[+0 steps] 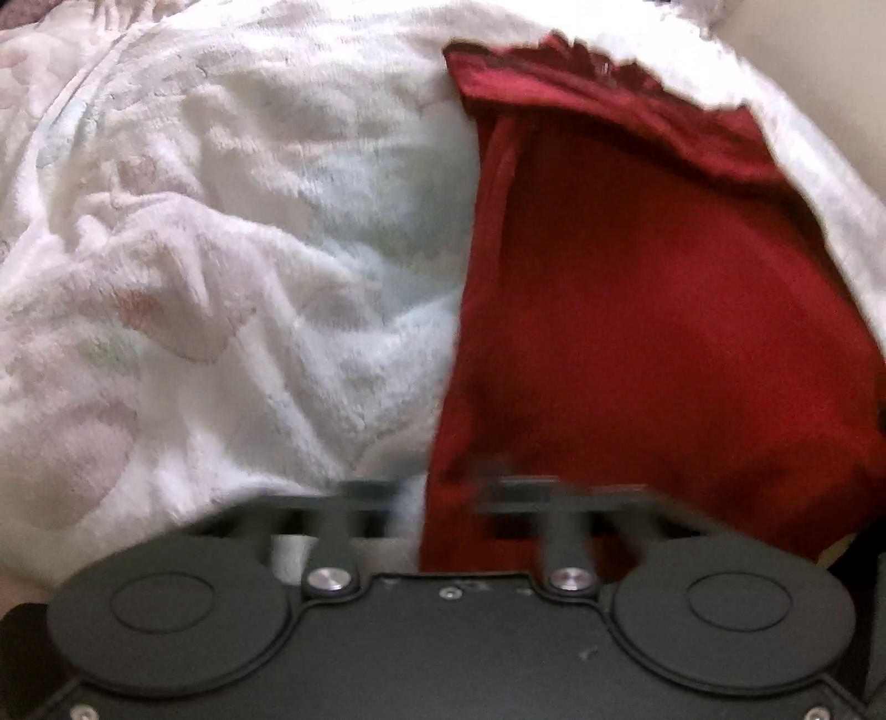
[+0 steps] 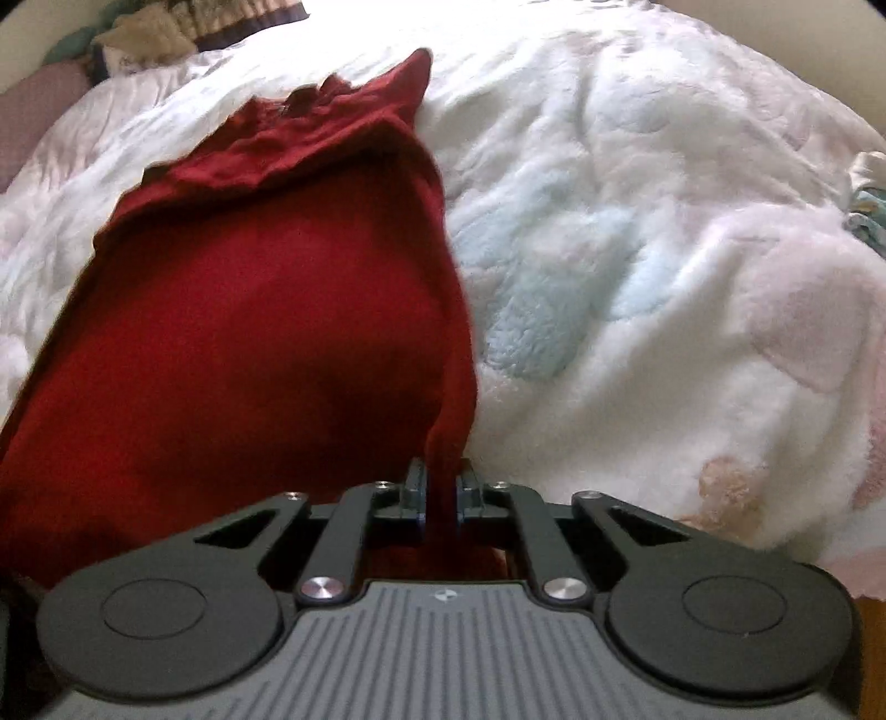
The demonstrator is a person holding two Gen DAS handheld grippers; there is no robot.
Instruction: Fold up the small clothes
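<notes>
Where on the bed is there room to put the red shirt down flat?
Open fluffy white blanket lies right of the red garment, up to the small clothes at the far right edge. It gets crowded at the pillows, far left.

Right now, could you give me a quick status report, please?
Right gripper shut on red garment corner. Left gripper blurred, state unclear, at garment's edge. Garment partly spread on fleece blanket. Nothing in the way.

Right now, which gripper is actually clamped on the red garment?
The right gripper: red garment fabric is pinched between its fingers. The left gripper appears spread, too blurred for certainty.
</notes>
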